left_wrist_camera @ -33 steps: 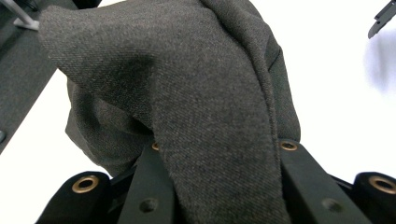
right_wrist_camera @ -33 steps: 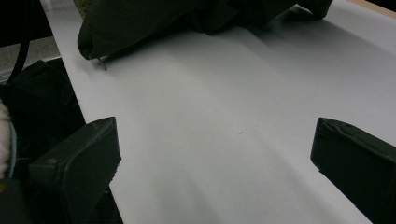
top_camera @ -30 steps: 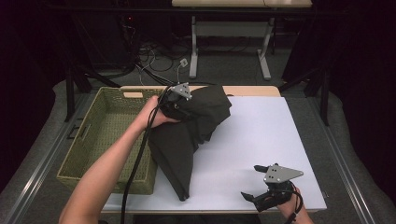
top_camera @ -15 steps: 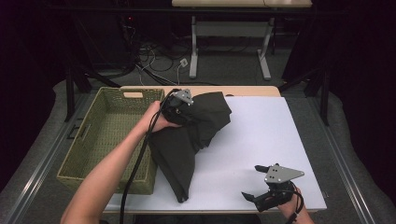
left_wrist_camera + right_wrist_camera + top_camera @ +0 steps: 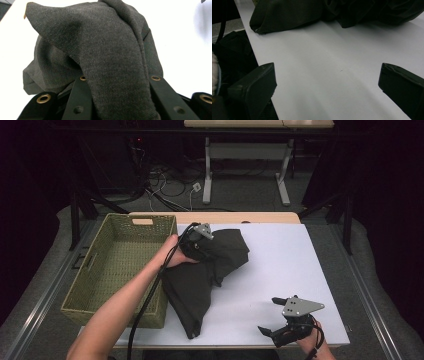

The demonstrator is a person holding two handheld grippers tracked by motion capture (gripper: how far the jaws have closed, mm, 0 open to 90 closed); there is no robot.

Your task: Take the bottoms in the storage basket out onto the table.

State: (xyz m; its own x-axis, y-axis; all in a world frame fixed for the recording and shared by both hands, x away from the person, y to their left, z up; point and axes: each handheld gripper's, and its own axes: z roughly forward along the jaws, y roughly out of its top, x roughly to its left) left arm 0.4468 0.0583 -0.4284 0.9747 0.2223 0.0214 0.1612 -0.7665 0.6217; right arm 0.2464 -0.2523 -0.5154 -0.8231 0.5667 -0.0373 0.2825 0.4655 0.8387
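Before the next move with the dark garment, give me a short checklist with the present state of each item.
1. Left tool grips the dark garment: ok, a fold of cloth sits clamped between its jaws.
2. Garment clear of the table: not ok, most of it lies on the white top.
3. Woven basket free to receive cloth: ok, nothing seen inside.
4. Garment clear of the basket rim: cannot tell, its edge lies right beside the wall.
5. Right tool ready: ok, jaws open over bare table, apart from the garment.
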